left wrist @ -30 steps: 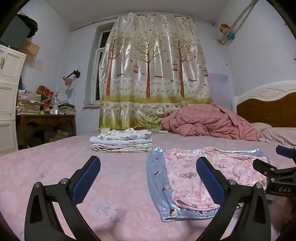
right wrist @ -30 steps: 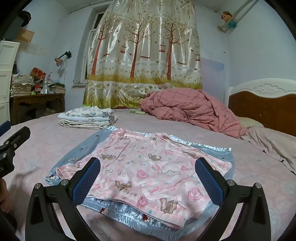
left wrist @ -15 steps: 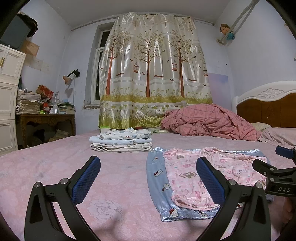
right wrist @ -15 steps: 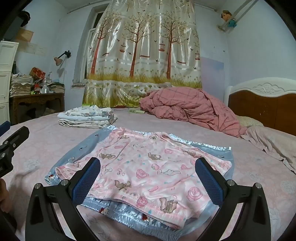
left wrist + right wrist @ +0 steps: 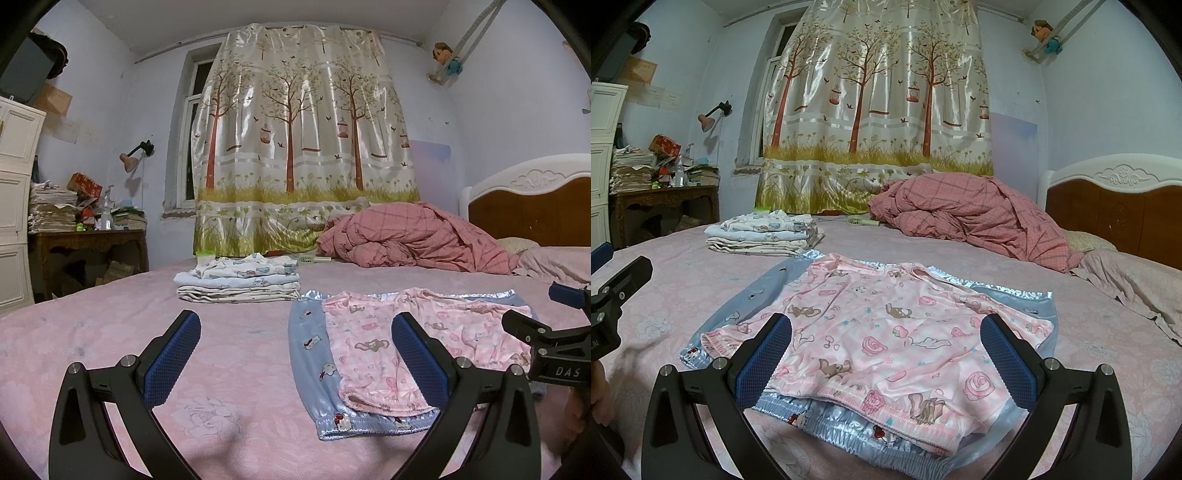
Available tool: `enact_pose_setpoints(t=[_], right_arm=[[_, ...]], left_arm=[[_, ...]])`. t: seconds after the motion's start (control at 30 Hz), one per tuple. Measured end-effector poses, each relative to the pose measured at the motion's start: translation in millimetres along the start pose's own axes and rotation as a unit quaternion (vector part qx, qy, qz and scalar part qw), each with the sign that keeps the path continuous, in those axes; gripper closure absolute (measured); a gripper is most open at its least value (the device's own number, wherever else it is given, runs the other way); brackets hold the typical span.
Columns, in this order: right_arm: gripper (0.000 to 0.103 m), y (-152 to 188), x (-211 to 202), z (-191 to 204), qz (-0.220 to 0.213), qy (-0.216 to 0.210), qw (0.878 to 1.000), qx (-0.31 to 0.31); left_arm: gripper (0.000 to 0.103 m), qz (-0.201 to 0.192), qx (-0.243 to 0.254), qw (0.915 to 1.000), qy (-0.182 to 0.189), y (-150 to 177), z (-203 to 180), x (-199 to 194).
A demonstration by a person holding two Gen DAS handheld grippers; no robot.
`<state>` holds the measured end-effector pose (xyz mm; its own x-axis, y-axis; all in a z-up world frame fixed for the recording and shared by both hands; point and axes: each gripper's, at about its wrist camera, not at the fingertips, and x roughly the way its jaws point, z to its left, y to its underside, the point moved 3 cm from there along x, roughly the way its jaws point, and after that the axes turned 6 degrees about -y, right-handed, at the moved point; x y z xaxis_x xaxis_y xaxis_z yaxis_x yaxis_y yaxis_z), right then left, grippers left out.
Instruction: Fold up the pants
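Pink pants [image 5: 886, 332] on blue pair [image 5: 849, 424] — soft, slippery; pinch waistband, 6 o'clock. Left gripper [image 5: 295, 354], right gripper [image 5: 886, 354] — both spread, empty.

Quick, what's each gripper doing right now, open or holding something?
Left gripper: open, holding nothing.
Right gripper: open, holding nothing, above the pink pants.

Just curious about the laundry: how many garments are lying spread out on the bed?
2: pink pants on top, blue pants underneath. A folded stack sits behind; more may be hidden.
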<state>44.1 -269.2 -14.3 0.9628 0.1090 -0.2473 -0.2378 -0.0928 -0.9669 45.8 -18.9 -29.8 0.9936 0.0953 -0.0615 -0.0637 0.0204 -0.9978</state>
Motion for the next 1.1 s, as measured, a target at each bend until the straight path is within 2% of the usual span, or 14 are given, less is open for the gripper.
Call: enact_pose_setpoints(t=[0.7, 1.1], right_arm=[[0.0, -1.0, -3.7, 0.8, 0.003, -0.001, 1.0, 0.0], [0.0, -4.5, -14.5, -2.8, -0.019, -0.007, 1.0, 0.007]], left_arm=[[0.0, 0.007, 0.003, 1.0, 0.005, -0.2, -4.7, -2.1], [0.0, 0.0, 0.013, 0.9999, -0.001, -7.6, -4.2, -5.9]])
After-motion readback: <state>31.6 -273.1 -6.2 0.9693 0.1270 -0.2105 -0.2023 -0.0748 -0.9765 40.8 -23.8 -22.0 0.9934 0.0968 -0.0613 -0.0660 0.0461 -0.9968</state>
